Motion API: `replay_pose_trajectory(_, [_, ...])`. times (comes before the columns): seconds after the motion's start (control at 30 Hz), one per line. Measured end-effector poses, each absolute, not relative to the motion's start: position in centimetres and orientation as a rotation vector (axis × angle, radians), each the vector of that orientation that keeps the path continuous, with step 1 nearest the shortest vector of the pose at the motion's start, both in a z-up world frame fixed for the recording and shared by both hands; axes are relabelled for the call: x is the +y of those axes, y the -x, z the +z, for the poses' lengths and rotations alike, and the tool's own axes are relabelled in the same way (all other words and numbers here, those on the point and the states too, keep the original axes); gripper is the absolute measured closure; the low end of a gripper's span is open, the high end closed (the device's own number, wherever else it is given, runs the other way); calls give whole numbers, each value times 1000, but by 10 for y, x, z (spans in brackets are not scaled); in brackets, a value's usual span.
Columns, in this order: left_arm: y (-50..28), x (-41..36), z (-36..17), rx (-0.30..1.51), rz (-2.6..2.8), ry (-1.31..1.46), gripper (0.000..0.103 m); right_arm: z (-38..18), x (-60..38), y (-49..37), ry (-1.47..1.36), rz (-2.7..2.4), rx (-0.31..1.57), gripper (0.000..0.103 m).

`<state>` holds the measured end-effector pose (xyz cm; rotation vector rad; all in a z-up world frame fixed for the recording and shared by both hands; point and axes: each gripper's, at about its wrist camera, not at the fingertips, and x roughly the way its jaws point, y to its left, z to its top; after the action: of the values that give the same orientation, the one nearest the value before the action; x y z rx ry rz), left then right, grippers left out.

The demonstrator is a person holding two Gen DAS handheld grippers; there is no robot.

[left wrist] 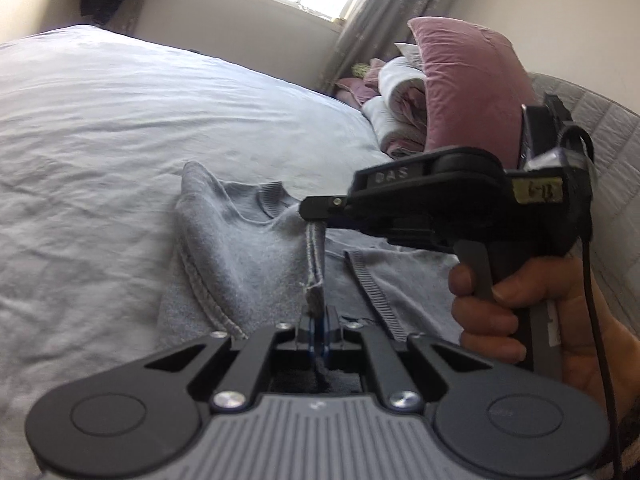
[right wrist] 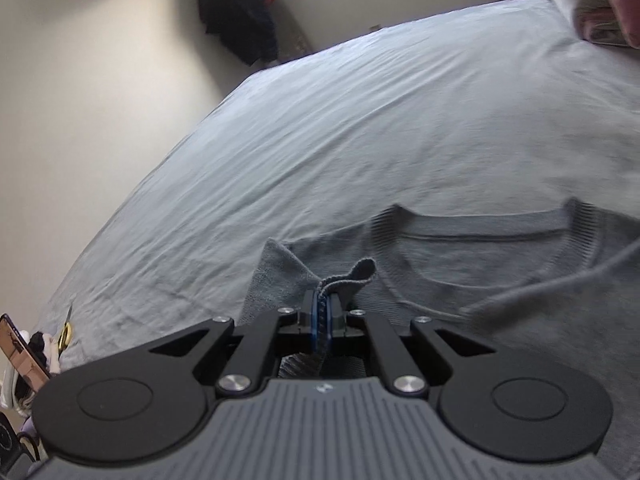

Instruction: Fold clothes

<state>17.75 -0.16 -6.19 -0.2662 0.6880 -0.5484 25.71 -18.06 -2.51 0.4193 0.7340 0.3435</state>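
Note:
A grey knit sweater (left wrist: 240, 248) lies on the pale bed sheet (left wrist: 100, 140), its ribbed collar (left wrist: 272, 200) facing away. My left gripper (left wrist: 318, 320) is shut on a seamed edge of the sweater that rises taut from its jaws. That same edge runs up to my right gripper (left wrist: 316, 210), held by a hand (left wrist: 504, 312) at the right and also shut on it. In the right wrist view my right gripper (right wrist: 322, 316) pinches a folded bit of the sweater (right wrist: 480, 264) left of the collar (right wrist: 484, 236).
A mauve pillow (left wrist: 468, 80) and a pile of bedding (left wrist: 396, 116) sit at the head of the bed, by a curtain (left wrist: 372, 20). Dark clothes (right wrist: 240, 8) hang by the window. Scissors (right wrist: 64, 332) and a phone (right wrist: 20, 356) lie at the bed's left edge.

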Motion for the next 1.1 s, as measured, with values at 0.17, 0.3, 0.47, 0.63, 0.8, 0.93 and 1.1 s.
replay_pose_trajectory(0.17, [-174, -11, -62, 694, -613, 246, 99, -19, -200, -239, -408, 337, 679, 99])
replay_pose_trajectory(0.3, [-171, -23, -63, 700, -638, 208, 99, -30, -209, -238, -396, 303, 698, 99])
replay_pose_trajectory(0.47, [-173, -33, -66, 741, -659, 162, 99, -46, -224, -237, -423, 271, 725, 99])
replay_pose_trajectory(0.63, [-176, -23, -63, 757, -698, 172, 86, -52, -233, -231, -449, 254, 735, 94])
replay_pose_trajectory(0.8, [-200, 3, -57, 722, -661, 218, 76, -53, -243, -229, -513, 275, 729, 86])
replay_pose_trajectory(0.93, [-234, 24, -59, 700, -530, 239, 75, -56, -242, -234, -514, 258, 711, 71])
replay_pose_trajectory(1.1, [-266, 35, -71, 665, -477, 287, 78, -63, -240, -233, -515, 273, 635, 70])
